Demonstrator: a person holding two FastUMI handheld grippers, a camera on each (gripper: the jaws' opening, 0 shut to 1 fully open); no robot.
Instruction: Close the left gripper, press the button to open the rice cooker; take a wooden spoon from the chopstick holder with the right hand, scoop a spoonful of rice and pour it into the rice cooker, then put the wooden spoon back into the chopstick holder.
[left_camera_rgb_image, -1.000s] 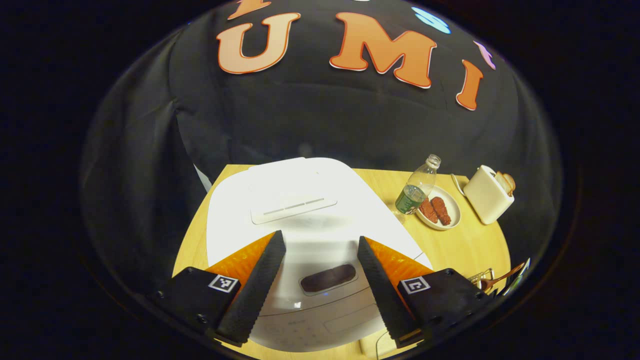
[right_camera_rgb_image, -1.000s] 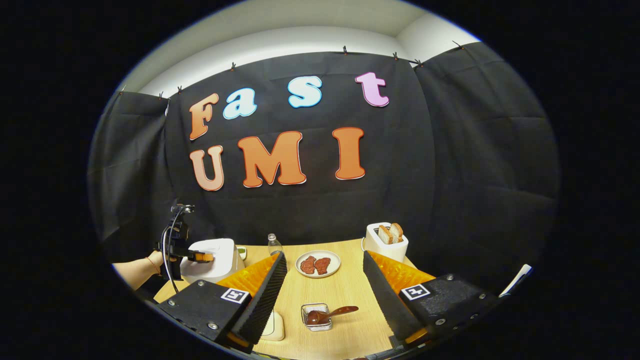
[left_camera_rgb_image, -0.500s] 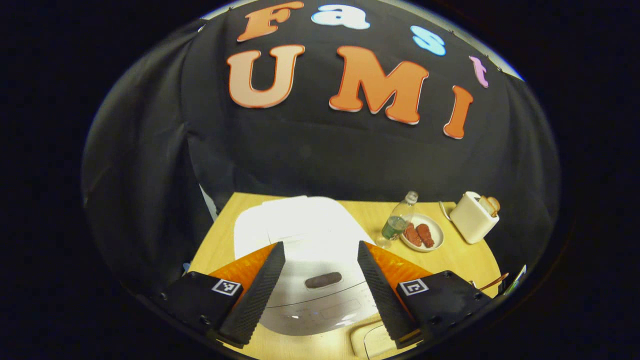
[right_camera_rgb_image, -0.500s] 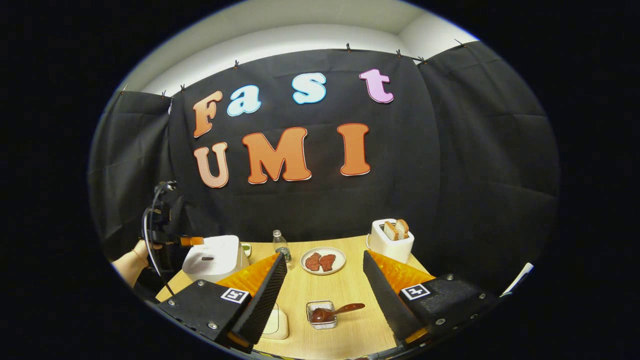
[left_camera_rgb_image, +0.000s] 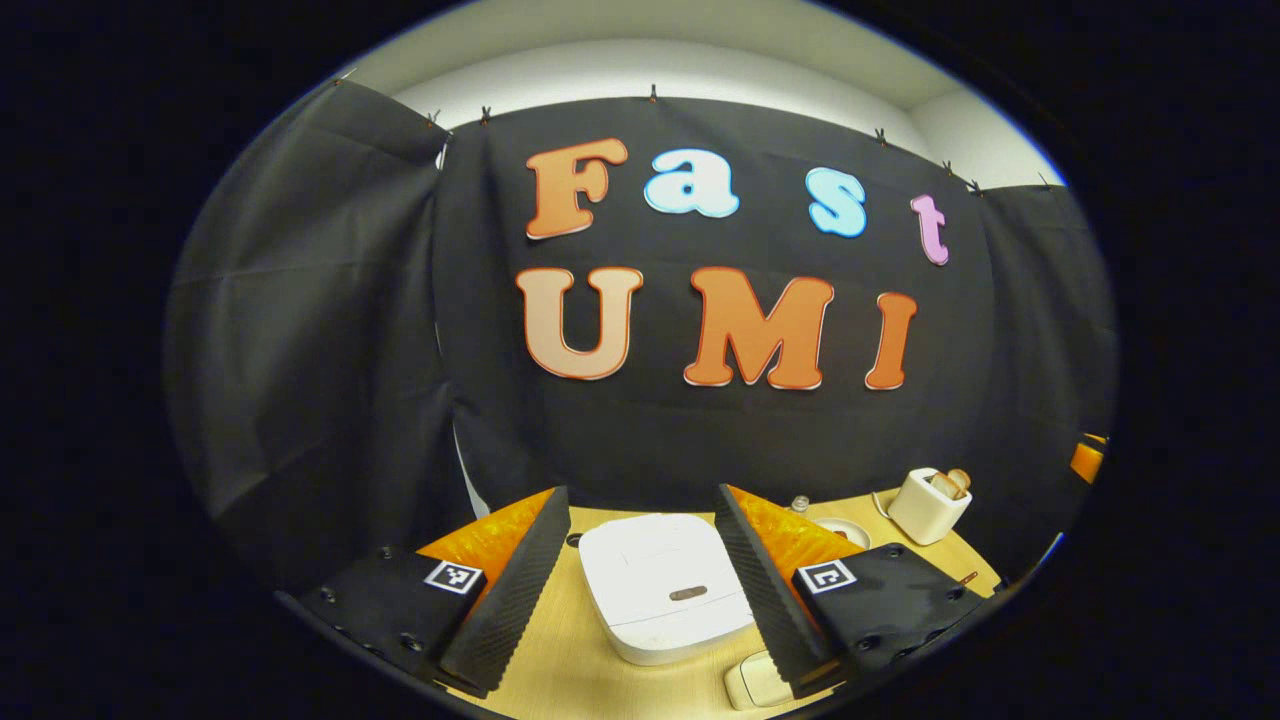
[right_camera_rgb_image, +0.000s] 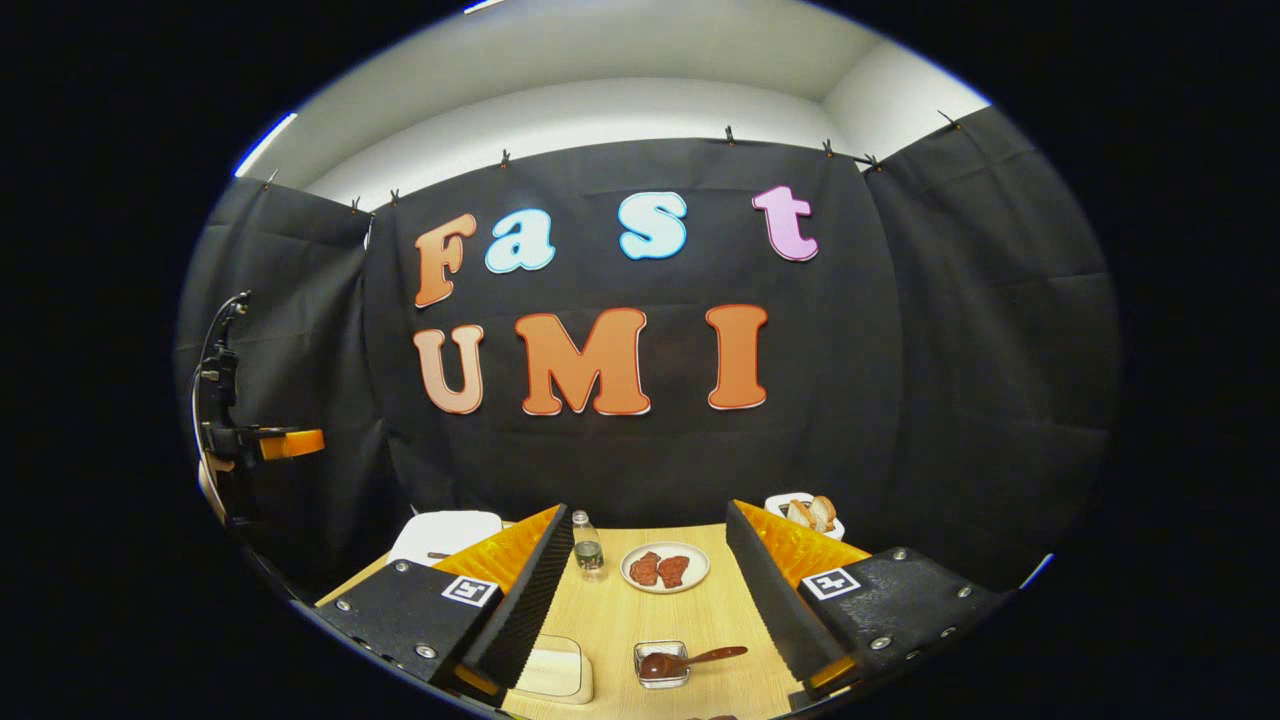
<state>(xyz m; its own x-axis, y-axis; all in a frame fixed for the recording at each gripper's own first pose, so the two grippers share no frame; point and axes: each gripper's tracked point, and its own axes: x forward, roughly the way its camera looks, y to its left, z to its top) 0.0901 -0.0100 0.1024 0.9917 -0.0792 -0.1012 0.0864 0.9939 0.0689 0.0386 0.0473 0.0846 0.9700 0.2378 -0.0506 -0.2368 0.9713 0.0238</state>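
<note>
In the left gripper view the left claw (left_camera_rgb_image: 640, 490) is spread wide and held well above and back from the bench (left_camera_rgb_image: 560, 650). The white rice cooker (left_camera_rgb_image: 665, 585) sits framed between its 2 fingers, lid down, the dark button (left_camera_rgb_image: 688, 593) on the front edge of the lid. In the right gripper view the right claw (right_camera_rgb_image: 648, 508) is also spread, pinching nothing, and hangs over the near side of the bench. The wooden spoon (right_camera_rgb_image: 715, 655) lies just ahead with its bowl in the clear chopstick holder (right_camera_rgb_image: 662, 683), handle slanting right. A shut lid and a stowed spoon fit either a cooker waiting to be opened or a job wound up with the lid down again. If the press is what remains, I judge it goes best with the 2 fingers brought fully together into 1 blunt tip, lowered squarely onto that small button, not the lid beside it.
</note>
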